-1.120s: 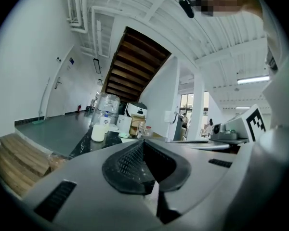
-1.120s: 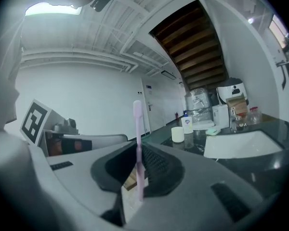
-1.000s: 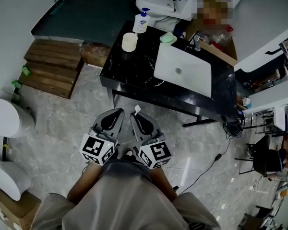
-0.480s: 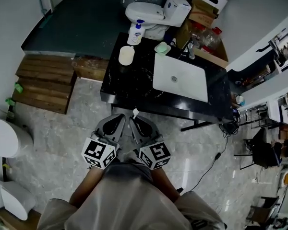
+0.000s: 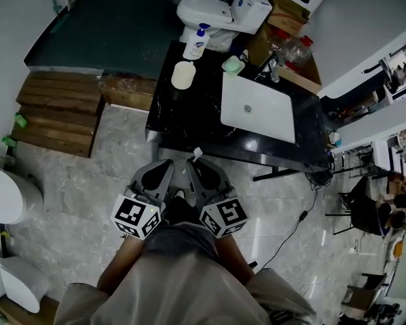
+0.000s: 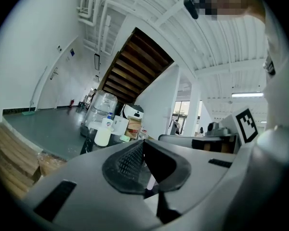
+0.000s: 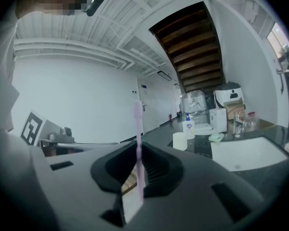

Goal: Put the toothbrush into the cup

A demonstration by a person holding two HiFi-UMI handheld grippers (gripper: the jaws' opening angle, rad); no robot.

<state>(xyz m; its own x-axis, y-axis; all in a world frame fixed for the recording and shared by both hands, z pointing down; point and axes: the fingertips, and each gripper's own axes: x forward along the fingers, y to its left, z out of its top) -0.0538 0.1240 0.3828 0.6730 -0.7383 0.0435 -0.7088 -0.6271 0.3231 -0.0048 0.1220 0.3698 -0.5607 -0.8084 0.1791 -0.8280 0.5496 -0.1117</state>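
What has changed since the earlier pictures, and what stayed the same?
Almost nothing: the view shifted a little, so the cup on the counter sits slightly lower in the head view. The right gripper still holds the toothbrush; the left gripper stays shut beside it.

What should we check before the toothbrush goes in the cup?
1. Toothbrush gripped: ok, the right gripper has its jaws shut on it, and it sticks out past them.
2. Cup upright on the counter: ok.
3. Cup empty inside: cannot tell.
4. Cup close enough: not ok, both grippers sit by the person's body, short of the counter.
5. Left gripper out of the way: ok, jaws together, nothing held.
6. Soap bottle apart from the cup: ok.
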